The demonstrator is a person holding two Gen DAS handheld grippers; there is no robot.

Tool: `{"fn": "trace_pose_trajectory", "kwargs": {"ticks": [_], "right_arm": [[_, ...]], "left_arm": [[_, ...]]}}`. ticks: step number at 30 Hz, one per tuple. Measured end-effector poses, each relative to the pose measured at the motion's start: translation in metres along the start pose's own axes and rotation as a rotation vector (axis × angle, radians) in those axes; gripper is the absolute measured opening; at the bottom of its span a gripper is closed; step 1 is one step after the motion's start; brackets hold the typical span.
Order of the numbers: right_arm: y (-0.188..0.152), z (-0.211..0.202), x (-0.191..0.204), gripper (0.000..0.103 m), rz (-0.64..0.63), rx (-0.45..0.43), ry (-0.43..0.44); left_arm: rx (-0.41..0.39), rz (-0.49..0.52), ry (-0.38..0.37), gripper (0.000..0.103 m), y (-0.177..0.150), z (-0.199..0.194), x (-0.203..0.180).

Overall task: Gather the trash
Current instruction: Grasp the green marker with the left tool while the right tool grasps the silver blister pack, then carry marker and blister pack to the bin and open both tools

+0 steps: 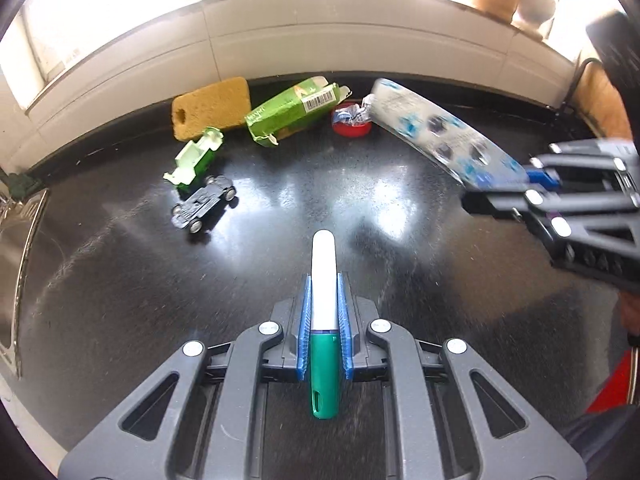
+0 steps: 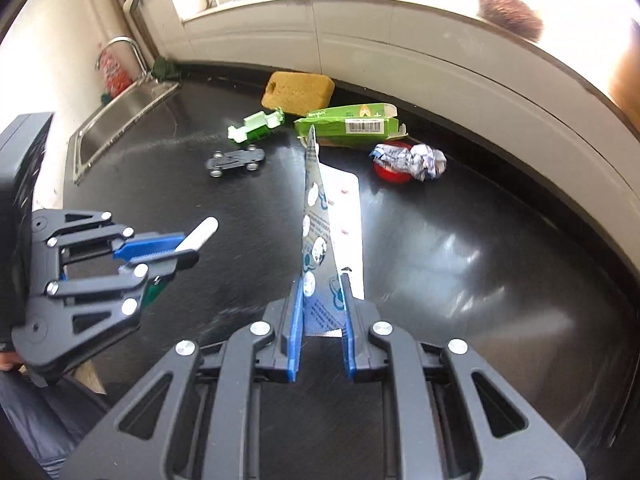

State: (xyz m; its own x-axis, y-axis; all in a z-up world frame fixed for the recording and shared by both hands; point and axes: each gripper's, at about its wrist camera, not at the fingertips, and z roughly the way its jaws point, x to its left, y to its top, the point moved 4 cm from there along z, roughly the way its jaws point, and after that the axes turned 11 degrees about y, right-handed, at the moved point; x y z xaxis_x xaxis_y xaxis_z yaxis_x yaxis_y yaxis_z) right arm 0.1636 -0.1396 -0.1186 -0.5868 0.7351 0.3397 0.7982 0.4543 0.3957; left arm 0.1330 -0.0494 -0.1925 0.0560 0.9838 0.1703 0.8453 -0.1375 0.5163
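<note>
My left gripper [image 1: 324, 280] is shut on a pen with a white cap and green barrel [image 1: 324, 256], which points forward above the black counter [image 1: 280, 240]. It also shows in the right wrist view, the left gripper [image 2: 188, 248] with the pen [image 2: 202, 232]. My right gripper [image 2: 322, 286] is shut on the lower end of a blue-and-white blister card [image 2: 314, 216] that stands on edge. A white sheet with pink dots [image 2: 346, 208] sits just behind the card. I cannot tell whether it belongs to the card. In the left wrist view the right gripper [image 1: 504, 192] holds the card [image 1: 432, 132] off the counter.
Along the back wall lie a yellow sponge [image 2: 298, 92], a green carton [image 2: 352, 124], and crumpled paper [image 2: 416, 160] on a red lid [image 2: 390, 175]. A green toy car [image 2: 256, 126] and a grey toy car [image 2: 236, 162] lie upside down. A steel sink [image 2: 120, 120] is at left.
</note>
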Motion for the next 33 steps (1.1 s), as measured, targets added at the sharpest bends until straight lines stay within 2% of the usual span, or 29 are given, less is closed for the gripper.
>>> {"fn": "trace_pose_trajectory", "kwargs": {"ticks": [6, 19, 26, 33], "right_arm": [[-0.026, -0.017, 0.03, 0.017, 0.031, -0.027, -0.026], [-0.023, -0.029, 0.052, 0.017, 0.018, -0.066, -0.05], [0.001, -0.012, 0.085, 0.017, -0.063, -0.06, 0.01], [0.033, 0.026, 0.169, 0.017, -0.232, -0.012, 0.159]], "left_arm": [[-0.026, 0.007, -0.007, 0.012, -0.01, -0.02, 0.007], [-0.076, -0.01, 0.019, 0.012, -0.014, -0.036, 0.026], [-0.072, -0.143, 0.093, 0.012, -0.036, -0.051, 0.077], [-0.042, -0.349, 0.23, 0.012, -0.088, -0.074, 0.157]]}}
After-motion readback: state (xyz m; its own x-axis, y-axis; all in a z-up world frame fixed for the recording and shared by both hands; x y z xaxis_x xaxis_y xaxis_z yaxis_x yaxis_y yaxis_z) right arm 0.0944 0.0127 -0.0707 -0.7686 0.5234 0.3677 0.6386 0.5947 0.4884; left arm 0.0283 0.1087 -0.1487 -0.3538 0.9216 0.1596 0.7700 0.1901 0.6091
